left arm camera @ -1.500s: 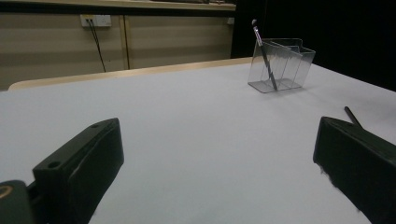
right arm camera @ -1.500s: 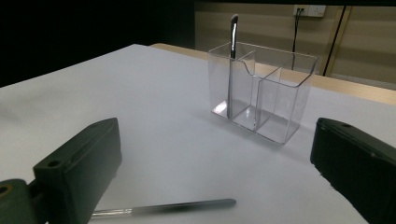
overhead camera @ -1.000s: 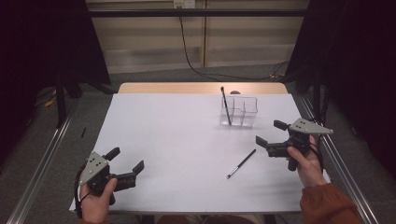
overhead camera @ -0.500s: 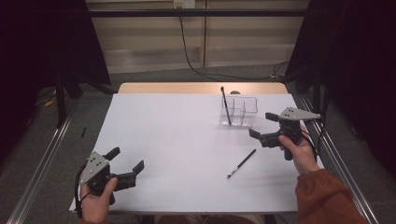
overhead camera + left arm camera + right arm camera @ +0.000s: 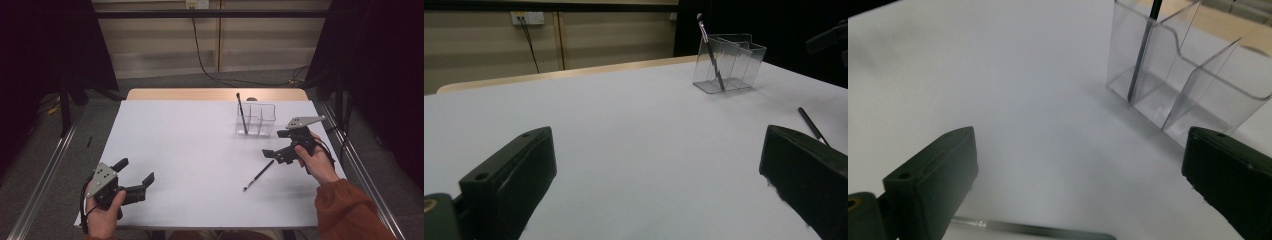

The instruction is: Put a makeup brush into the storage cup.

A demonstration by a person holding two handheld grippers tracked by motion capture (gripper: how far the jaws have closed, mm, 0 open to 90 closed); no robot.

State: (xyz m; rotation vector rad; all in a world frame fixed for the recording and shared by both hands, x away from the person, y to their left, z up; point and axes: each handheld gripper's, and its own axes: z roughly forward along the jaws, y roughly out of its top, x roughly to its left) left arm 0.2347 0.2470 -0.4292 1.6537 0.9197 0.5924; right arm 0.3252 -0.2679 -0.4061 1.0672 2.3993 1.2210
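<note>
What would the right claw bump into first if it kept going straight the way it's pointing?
Probably the table. The right claw, open, tilts down over the loose brush lying just under it, so it might touch that first. The clear holder sits farther ahead, off to one side. Depth is hard to judge.

White-covered table [image 5: 190,150], a black cable [image 5: 210,65] behind it, perhaps from a wall socket [image 5: 196,4].

Brush [image 5: 1038,230] cut off, bottom edge.

The holder [image 5: 256,120] is clear, glossy plastic. The bench [image 5: 190,150] has a smooth, matt white top with a wooden far edge. The brush [image 5: 258,175] looks glossy black.
</note>
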